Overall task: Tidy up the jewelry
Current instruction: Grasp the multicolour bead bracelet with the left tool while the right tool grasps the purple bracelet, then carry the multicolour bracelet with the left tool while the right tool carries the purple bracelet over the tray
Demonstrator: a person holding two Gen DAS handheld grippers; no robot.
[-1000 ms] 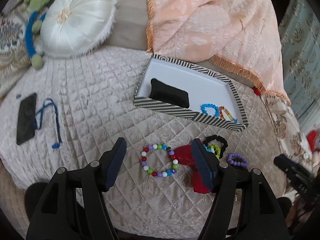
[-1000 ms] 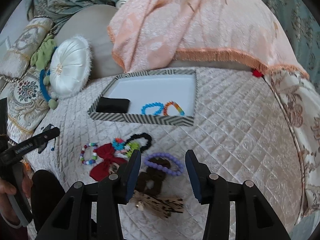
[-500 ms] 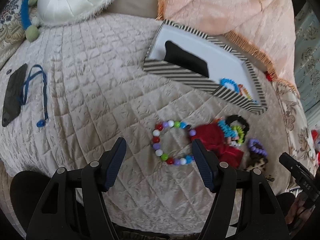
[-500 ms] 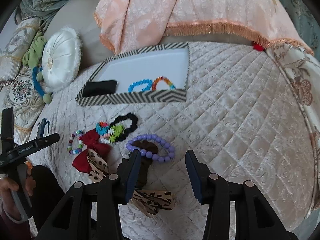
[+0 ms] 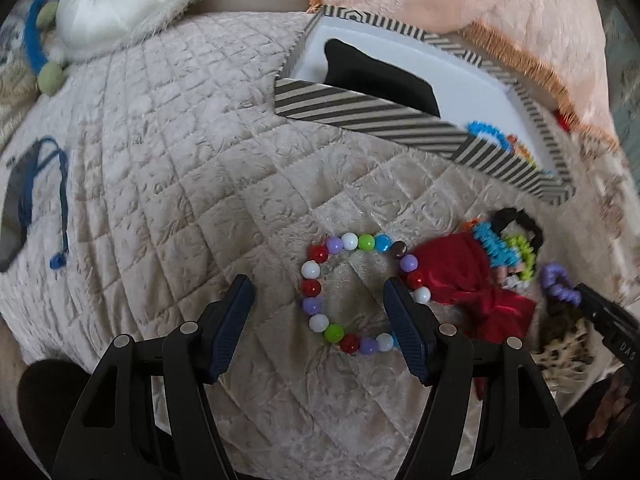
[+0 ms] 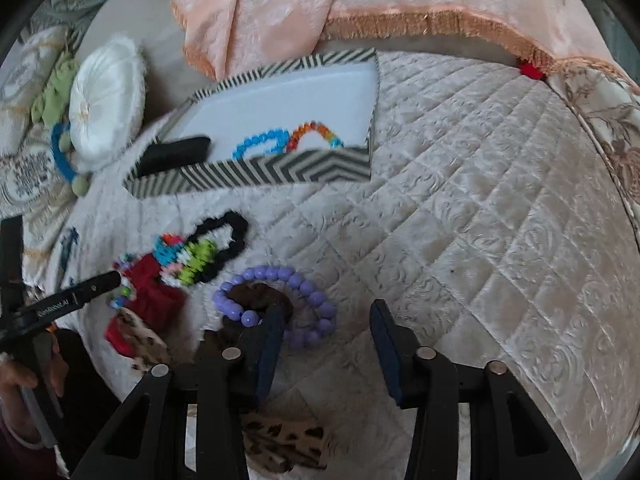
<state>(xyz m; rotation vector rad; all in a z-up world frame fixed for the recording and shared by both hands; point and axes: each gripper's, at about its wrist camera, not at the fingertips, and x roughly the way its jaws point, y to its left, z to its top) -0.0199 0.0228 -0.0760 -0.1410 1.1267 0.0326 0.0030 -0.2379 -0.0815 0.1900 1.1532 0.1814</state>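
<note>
A multicoloured bead bracelet lies on the quilted cover. My left gripper is open, its fingers either side of the bracelet's near half. A purple bead bracelet lies over a brown scrunchie. My right gripper is open and empty just behind it, its left finger over the bracelet's near edge. The striped box holds a blue bracelet, an orange bracelet and a black case.
A red bow, a blue and green band and a black scrunchie lie between the bracelets. A leopard-print bow lies under my right gripper. A white round cushion, a phone with blue cord and a peach throw surround the spot.
Both grippers have moved forward and down toward the cover. The multicoloured bracelet now sits between my left fingers, and the purple bracelet is at my right gripper's left finger.
</note>
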